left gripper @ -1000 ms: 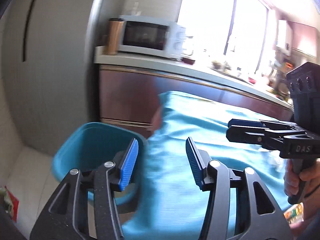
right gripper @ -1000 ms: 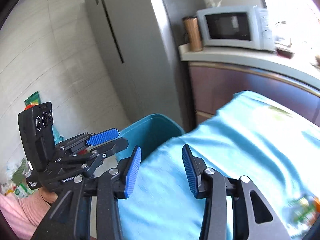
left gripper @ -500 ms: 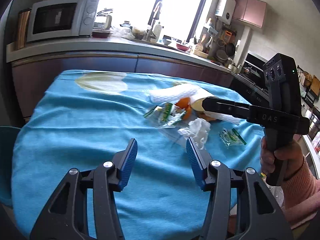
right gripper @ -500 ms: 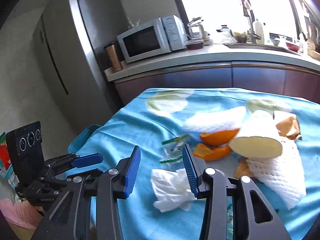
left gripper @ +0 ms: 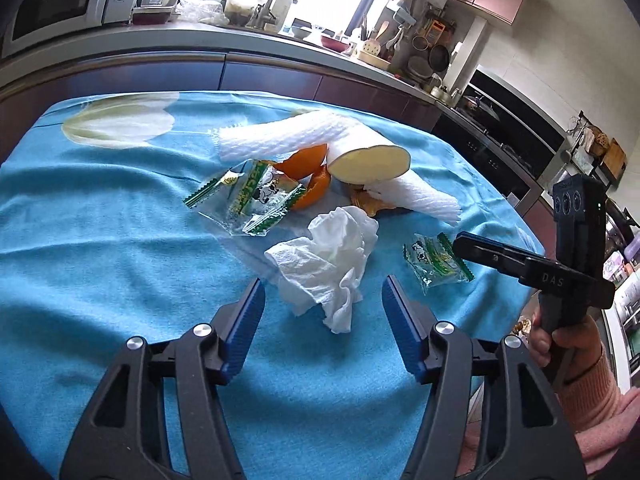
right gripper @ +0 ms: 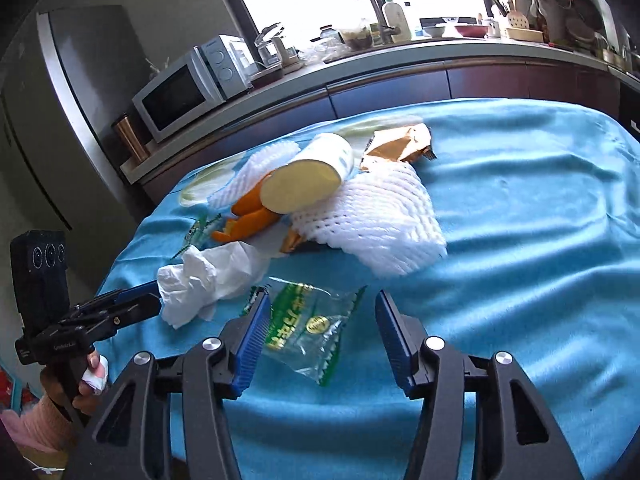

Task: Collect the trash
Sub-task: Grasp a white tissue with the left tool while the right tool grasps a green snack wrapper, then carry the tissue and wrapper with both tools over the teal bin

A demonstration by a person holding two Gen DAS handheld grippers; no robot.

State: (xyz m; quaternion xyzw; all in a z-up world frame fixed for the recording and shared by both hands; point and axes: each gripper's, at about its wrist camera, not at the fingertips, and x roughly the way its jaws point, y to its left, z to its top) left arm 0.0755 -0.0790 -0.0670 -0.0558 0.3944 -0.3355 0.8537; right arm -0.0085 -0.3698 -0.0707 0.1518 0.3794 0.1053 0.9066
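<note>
Trash lies on a blue tablecloth (left gripper: pixel 100 248). A crumpled white tissue (left gripper: pixel 332 256) sits just ahead of my open, empty left gripper (left gripper: pixel 322 312); it also shows in the right wrist view (right gripper: pixel 212 276). A clear green-printed wrapper (right gripper: pixel 308 328) lies between the fingers of my open right gripper (right gripper: pixel 320 328), also seen in the left view (left gripper: pixel 436 260). Behind lie another wrapper (left gripper: pixel 252 196), orange peels (left gripper: pixel 308 168), white foam nets (right gripper: pixel 376 224), a paper cup (left gripper: pixel 370 158) and a brown wrapper (right gripper: pixel 400 144).
A kitchen counter (right gripper: pixel 360 64) with a microwave (right gripper: pixel 188 92), sink tap and utensils runs behind the table. A grey fridge (right gripper: pixel 48 120) stands at the left. An oven and stove (left gripper: pixel 500 120) are at the right. The tablecloth's right part (right gripper: pixel 540 240) carries no trash.
Both grippers swung from the blue bin and fridge side toward the table, then moved closer over the trash. The tissue and wrapper now lie right at the fingers.
</note>
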